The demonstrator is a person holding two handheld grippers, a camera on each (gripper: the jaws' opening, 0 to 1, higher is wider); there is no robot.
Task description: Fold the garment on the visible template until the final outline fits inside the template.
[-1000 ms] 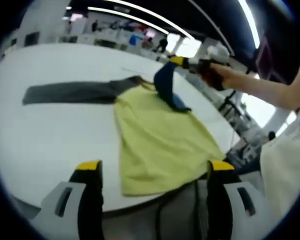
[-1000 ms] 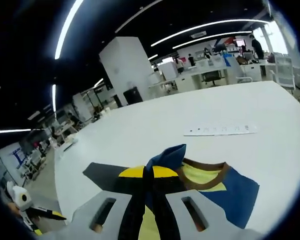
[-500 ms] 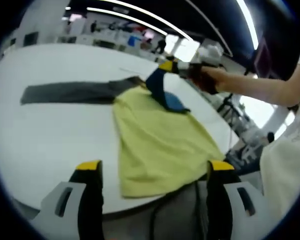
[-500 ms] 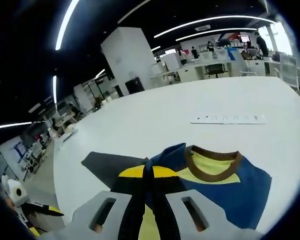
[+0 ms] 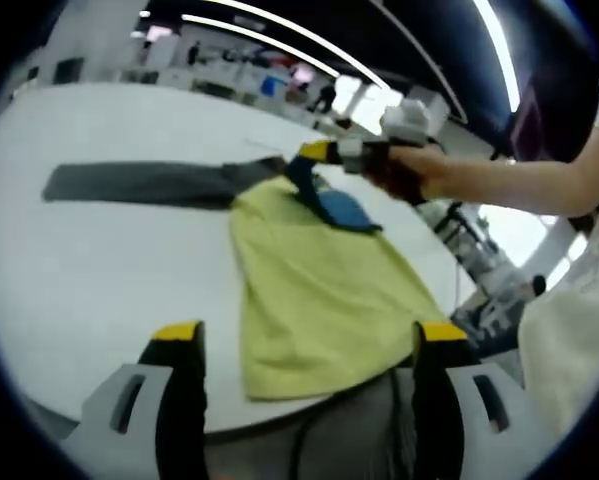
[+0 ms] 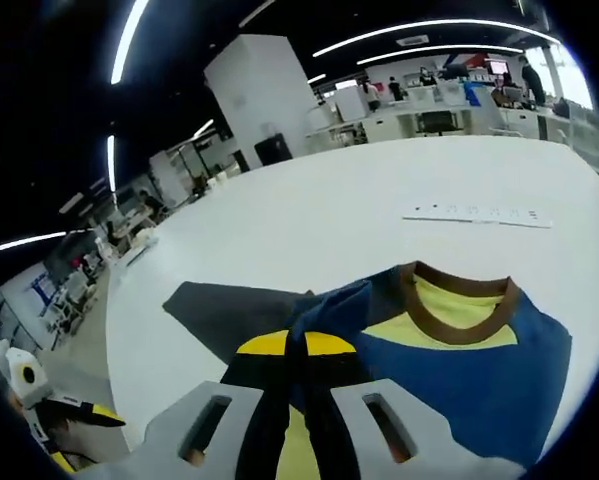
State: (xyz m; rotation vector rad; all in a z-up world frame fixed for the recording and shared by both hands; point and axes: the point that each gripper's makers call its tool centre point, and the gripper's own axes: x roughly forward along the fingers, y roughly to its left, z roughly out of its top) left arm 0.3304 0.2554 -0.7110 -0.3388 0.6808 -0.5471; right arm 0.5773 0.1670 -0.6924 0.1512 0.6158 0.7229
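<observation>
Garment (image 5: 319, 290) spread on the white table (image 5: 99, 260), its yellow body running toward the near table edge, where the hem lies right along the rim beside the left gripper (image 5: 306, 335). That gripper hovers off the table's edge with its yellow-tipped jaws spread wide apart and nothing between them.

Wide bare tabletop lies to the left of the yellow panel and beyond the collar — plenty of clear surface on those sides. On the opposite side the table edge curves close past the garment, with office furniture beyond it. A grey sleeve (image 5: 144, 183) stretches flat away from the shoulder, straight out across the table.

From the left gripper view, the right gripper (image 5: 314, 153) is held in a person's hand (image 5: 404, 175) above the shoulder area, pinching the blue part of the garment (image 5: 329, 195) and lifting it off the yellow.

In the right gripper view the jaws are pressed together on a dark blue fold (image 6: 304, 345) of cloth. Ahead of them lie the blue shoulder panel (image 6: 459, 370), the brown ribbed collar (image 6: 459, 300) with yellow inside it, and the grey sleeve (image 6: 229, 310) off to one side. Farther out on the table lies a thin white strip (image 6: 476, 213) — well apart from the garment.
</observation>
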